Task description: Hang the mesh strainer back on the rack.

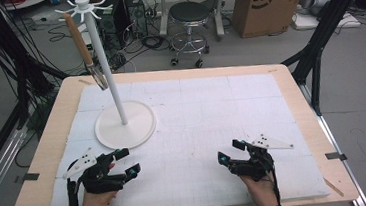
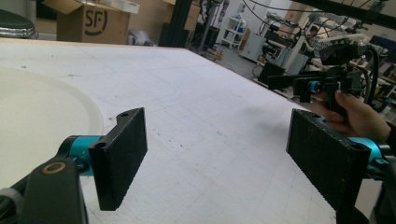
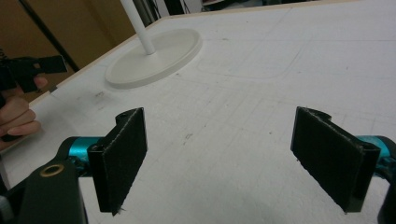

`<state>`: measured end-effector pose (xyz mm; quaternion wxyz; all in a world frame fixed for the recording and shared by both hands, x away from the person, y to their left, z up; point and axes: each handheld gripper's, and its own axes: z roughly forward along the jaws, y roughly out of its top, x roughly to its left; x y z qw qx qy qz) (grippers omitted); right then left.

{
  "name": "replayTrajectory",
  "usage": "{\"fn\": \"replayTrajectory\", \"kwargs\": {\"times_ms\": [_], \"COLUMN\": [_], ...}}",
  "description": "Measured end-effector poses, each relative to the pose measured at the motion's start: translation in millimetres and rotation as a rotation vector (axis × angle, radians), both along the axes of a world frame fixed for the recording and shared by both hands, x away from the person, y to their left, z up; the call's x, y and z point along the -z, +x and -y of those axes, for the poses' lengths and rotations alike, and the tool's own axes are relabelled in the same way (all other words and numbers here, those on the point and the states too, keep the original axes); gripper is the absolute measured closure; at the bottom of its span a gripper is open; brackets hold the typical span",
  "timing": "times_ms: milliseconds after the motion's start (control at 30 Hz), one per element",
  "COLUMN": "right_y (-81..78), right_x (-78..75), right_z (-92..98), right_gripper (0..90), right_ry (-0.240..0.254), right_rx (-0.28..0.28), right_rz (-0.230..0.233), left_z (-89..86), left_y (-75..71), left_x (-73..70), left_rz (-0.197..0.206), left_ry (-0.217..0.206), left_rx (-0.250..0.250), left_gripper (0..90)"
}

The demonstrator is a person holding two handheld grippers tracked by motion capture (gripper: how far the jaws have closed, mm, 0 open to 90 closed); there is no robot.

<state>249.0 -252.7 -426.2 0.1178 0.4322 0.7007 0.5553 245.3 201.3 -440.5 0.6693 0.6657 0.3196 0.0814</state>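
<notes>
Both pairs of fingers are spread wide with nothing between them: the left gripper [image 1: 126,161] and the right gripper [image 1: 230,150] are held low over the white mat [image 1: 207,111]. Ahead of the left fingers [image 2: 122,156] and close by stands the white stand [image 1: 125,123] – its round base within reach. A wooden-handled utensil [image 1: 85,49] hangs from a top hook, high above both grippers. Were the pole nudged on the way up, the stand could be rocked and the utensil shaken off onto the table [image 1: 49,145].
</notes>
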Motion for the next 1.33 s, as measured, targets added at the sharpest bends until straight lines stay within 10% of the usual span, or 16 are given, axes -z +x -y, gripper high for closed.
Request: {"fn": "replayTrajectory", "kwargs": {"times_ms": [1333], "right_y": [-3.7], "right_x": [-0.4], "right_z": [-2.6], "right_gripper": [17.5], "right_ry": [-0.025], "right_rx": [-0.006], "right_rz": [0.02], "left_z": [-3.1], "left_y": [3.3], "left_x": [7.2], "left_rz": [-0.032], "left_ry": [0.011], "left_rx": [-0.035], "left_gripper": [20.9]}}
